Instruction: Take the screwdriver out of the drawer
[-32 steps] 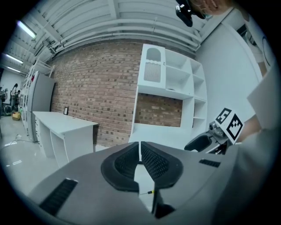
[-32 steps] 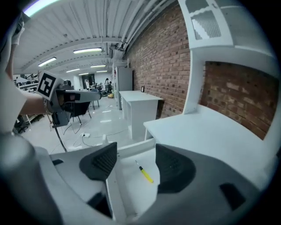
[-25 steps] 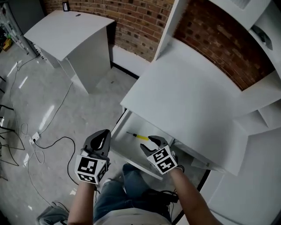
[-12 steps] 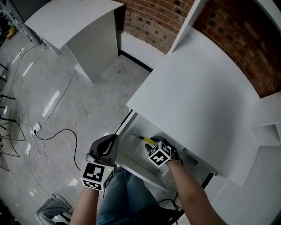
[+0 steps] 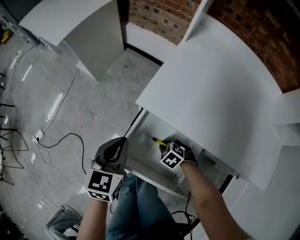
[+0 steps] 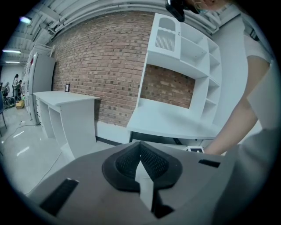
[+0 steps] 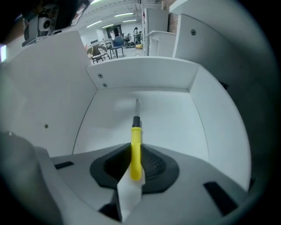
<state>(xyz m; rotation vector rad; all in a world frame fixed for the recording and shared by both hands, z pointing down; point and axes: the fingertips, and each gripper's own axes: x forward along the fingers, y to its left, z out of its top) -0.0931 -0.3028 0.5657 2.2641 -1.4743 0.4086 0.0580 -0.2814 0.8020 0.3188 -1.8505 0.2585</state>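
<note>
The screwdriver (image 5: 158,140), with a yellow handle and a thin metal shaft, lies on the floor of the open white drawer (image 5: 143,165) under the desk top. My right gripper (image 5: 165,146) points steeply down into the drawer. In the right gripper view its jaws are closing on the yellow handle (image 7: 136,145), which fills the gap between the pads of the right gripper (image 7: 136,166); the shaft points away toward the drawer's far wall. My left gripper (image 5: 123,142) hovers at the drawer's left front corner. In the left gripper view its pads (image 6: 151,161) meet with nothing between them.
The white desk top (image 5: 211,84) overhangs the drawer's back part. A second white desk (image 5: 70,18) stands at upper left against the brick wall (image 5: 154,14). Cables (image 5: 56,140) trail on the grey floor. The person's jeans (image 5: 136,206) are just below the drawer front.
My right gripper dropped from above the drawer front down into the drawer, over the screwdriver's handle. The left gripper sank a little beside the drawer's left corner.
</note>
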